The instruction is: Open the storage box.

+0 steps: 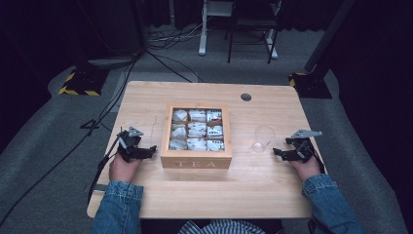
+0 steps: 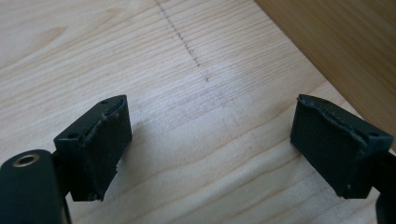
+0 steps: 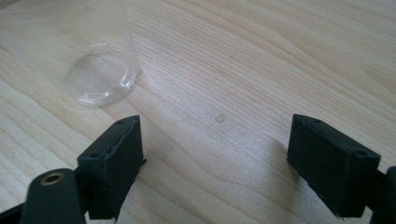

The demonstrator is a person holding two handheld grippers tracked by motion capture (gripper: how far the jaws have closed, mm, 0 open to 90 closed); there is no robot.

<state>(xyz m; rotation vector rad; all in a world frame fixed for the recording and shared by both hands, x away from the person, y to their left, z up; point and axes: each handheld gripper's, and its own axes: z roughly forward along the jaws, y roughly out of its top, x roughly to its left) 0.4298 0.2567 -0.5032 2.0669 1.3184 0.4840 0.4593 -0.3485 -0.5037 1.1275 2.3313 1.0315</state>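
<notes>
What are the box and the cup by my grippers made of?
The box looks like pale wood with a matt finish: grain shows, and TEA is marked on its front. The cup is clear, glass or plastic, hard to tell which: the table's grain shows through it.

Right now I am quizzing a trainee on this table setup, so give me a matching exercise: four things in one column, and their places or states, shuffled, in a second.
Things
1. square wooden tea box
2. clear plastic cup
3. left gripper
4. right gripper

Places or states
A. open, just right of the cup
B. upright and empty, between box and right gripper
C. at the table's middle, nine compartments of tea bags
D. open, jaws beside the box's left wall

Pairs: 1-C, 2-B, 3-D, 4-A
</notes>
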